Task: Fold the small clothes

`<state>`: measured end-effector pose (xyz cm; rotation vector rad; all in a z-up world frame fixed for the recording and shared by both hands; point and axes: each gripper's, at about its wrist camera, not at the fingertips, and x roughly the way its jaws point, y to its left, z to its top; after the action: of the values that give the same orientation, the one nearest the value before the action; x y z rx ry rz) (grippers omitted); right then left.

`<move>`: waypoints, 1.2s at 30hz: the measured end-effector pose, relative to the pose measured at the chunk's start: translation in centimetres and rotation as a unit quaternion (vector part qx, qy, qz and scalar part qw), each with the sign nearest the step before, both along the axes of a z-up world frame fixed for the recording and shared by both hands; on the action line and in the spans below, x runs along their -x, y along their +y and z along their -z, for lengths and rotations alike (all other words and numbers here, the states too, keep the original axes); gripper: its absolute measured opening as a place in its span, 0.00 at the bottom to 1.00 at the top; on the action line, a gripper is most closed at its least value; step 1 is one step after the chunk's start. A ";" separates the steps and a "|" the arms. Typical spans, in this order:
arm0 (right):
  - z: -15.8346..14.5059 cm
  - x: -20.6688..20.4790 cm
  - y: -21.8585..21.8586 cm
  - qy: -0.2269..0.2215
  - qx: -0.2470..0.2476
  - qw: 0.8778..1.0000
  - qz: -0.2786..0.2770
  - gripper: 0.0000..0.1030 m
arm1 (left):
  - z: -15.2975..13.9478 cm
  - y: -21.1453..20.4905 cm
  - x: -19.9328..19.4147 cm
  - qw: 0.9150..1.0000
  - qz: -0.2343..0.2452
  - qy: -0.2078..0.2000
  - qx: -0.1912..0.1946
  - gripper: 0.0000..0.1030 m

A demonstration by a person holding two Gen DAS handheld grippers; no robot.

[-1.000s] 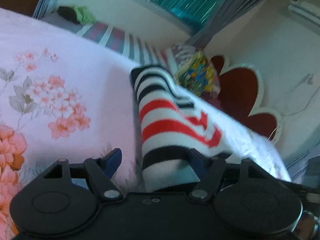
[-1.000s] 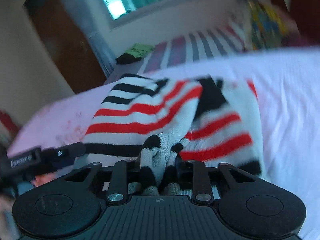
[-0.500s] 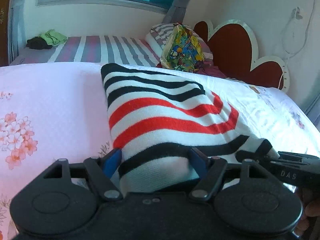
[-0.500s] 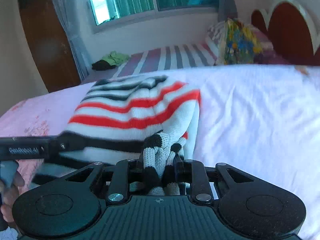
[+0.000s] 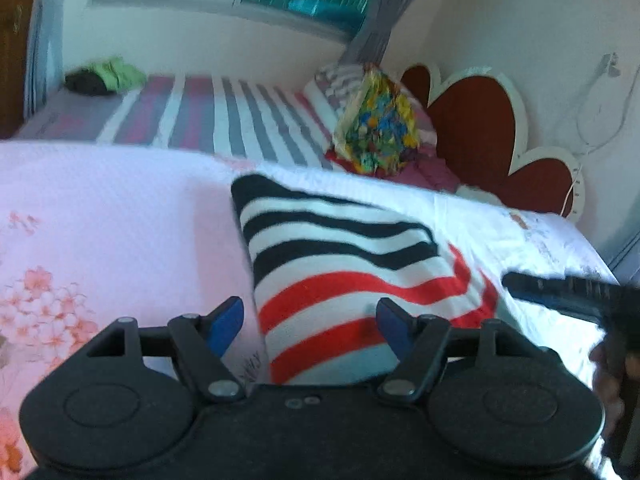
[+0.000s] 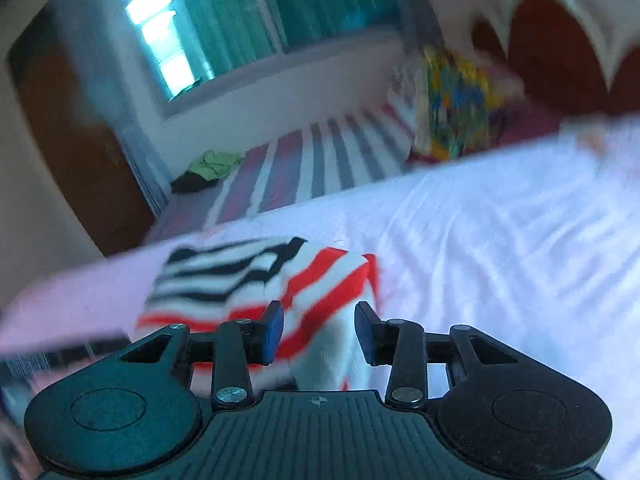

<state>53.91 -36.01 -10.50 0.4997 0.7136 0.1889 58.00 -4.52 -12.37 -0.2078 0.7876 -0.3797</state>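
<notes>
Striped knit garment (image 5: 344, 280) lies folded (both claws spread) on bedsheet (image 5: 112, 208).

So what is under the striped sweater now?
The striped sweater lies folded on the bed cover, pink at its left, white at its right. What the lower layers hide cannot be seen.

Both wrist cameras sit low and close over the pink bedspread (image 5: 112, 208), looking along their fingers toward the window (image 6: 224, 36), and both take in the striped knit garment (image 5: 344, 280), the left from its left.
</notes>
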 end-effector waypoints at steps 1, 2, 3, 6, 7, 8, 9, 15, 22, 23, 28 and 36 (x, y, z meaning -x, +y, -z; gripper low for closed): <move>0.6 -1.2 -0.7 0.010 -0.014 1.000 0.005 0.38 | 0.3 0.0 -0.5 1.000 0.002 0.006 0.002 0.69; 1.1 -2.3 -1.1 0.024 -0.018 1.000 0.004 0.38 | 0.5 0.0 -0.9 1.000 0.006 0.011 0.007 0.70; 1.3 -2.9 -1.4 0.035 -0.021 0.999 0.000 0.38 | 0.8 -0.2 -1.3 1.000 0.009 0.015 0.007 0.70; 1.9 -4.1 -1.6 0.047 -0.019 0.999 -0.017 0.38 | 1.1 -0.5 -1.9 1.000 0.015 0.015 -0.008 0.71; 1.7 -4.0 -1.5 0.028 -0.014 0.999 -0.026 0.15 | 1.1 -0.8 -2.1 1.000 0.015 0.016 -0.017 0.71; 1.4 -3.8 -1.2 0.009 0.004 0.999 -0.034 0.07 | 1.2 -1.0 -2.2 0.999 0.017 0.015 -0.026 0.71; 1.4 -3.7 -0.7 -0.001 0.037 0.999 -0.040 0.07 | 1.3 -1.4 -2.5 0.999 0.018 0.013 -0.043 0.73; 0.9 -1.6 -0.3 0.010 0.067 0.997 -0.026 0.12 | 0.6 -2.1 -2.4 0.996 0.040 -0.003 -0.077 0.71; -2.0 8.7 -1.2 -0.045 0.007 0.998 -0.050 0.31 | -1.6 1.0 6.3 0.999 0.039 -0.035 -0.010 0.70; -2.0 9.9 -1.1 -0.045 0.000 0.998 -0.054 0.31 | -1.7 1.3 7.9 0.999 0.031 -0.042 -0.004 0.70; -1.3 12.5 0.7 -0.019 0.026 0.998 -0.056 0.31 | -0.1 2.0 12.5 0.999 0.021 -0.013 0.026 0.69; 1.1 13.4 0.7 0.004 -0.067 0.997 -0.039 0.14 | 2.6 1.8 10.3 0.991 -0.006 0.069 0.116 0.37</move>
<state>40.48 -35.27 -11.59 0.6007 0.7309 0.3093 47.75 -2.68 -14.99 -0.4602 0.8769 -0.4489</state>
